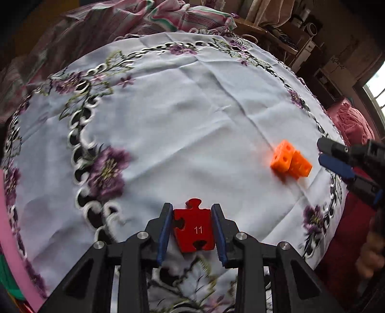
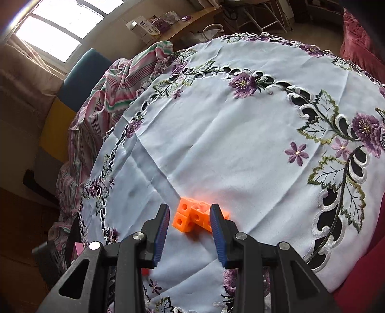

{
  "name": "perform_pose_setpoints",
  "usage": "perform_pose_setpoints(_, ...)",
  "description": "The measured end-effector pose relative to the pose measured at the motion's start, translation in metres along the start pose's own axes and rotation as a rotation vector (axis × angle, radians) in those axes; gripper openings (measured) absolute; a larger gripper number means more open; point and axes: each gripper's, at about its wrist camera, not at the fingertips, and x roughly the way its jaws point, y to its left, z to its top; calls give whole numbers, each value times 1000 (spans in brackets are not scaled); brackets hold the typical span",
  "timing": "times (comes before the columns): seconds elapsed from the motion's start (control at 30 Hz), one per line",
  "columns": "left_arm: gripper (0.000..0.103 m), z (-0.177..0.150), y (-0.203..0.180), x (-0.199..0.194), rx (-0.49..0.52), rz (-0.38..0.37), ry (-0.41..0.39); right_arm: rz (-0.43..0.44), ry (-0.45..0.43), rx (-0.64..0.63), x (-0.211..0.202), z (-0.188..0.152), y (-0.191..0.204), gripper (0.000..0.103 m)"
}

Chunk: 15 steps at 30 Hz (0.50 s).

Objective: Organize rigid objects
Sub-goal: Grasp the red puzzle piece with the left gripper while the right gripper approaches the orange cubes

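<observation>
A pale cloth (image 1: 192,120) embroidered with purple flowers, green leaves and a chain of black-and-white cutwork loops covers the rounded counter (image 2: 240,144), lying in soft creases across the middle. On its far side a pink, green and white striped fabric (image 1: 144,19) is heaped against the edge, and in the right wrist view the same fabric spills down beside a blue and yellow chair back (image 2: 72,91) under a bright window (image 2: 55,31). A wooden shelf (image 2: 182,26) along the wall carries small boxes and clutter, and red fabric (image 1: 349,120) shows past the counter's rim. The left gripper (image 1: 192,216) holds a flat red puzzle piece (image 1: 195,228) marked 11, its blue-padded fingers (image 1: 166,231) pressed against the piece's two sides, low over the near part of the cloth. Toward the right edge of the counter an orange block cluster (image 1: 290,162), cubes with round holes joined together, sits on the cloth. The right gripper (image 2: 190,216) hovers just before that cluster with its fingers (image 2: 217,231) spread apart, one on each side of the cubes in its own view and touching neither as far as can be seen; from the left wrist view it appears at the frame's right, close beside the cluster.
</observation>
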Motion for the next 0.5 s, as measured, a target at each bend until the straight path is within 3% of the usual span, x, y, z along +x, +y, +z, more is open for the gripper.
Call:
perform_pose_setpoints(0.1, 33, -26, 13, -14, 17, 21, -33, -51, 9, -80, 2, -1, 13, 36)
perform_pose_setpoints(0.3, 33, -49, 37, -24, -31, -13, -67, -176, 75, -300, 26, 13, 35, 56)
perform_pose_setpoints(0.5, 33, -50, 36, -17, -16, -3, -80, -243, 206, -425, 61, 3, 43, 57)
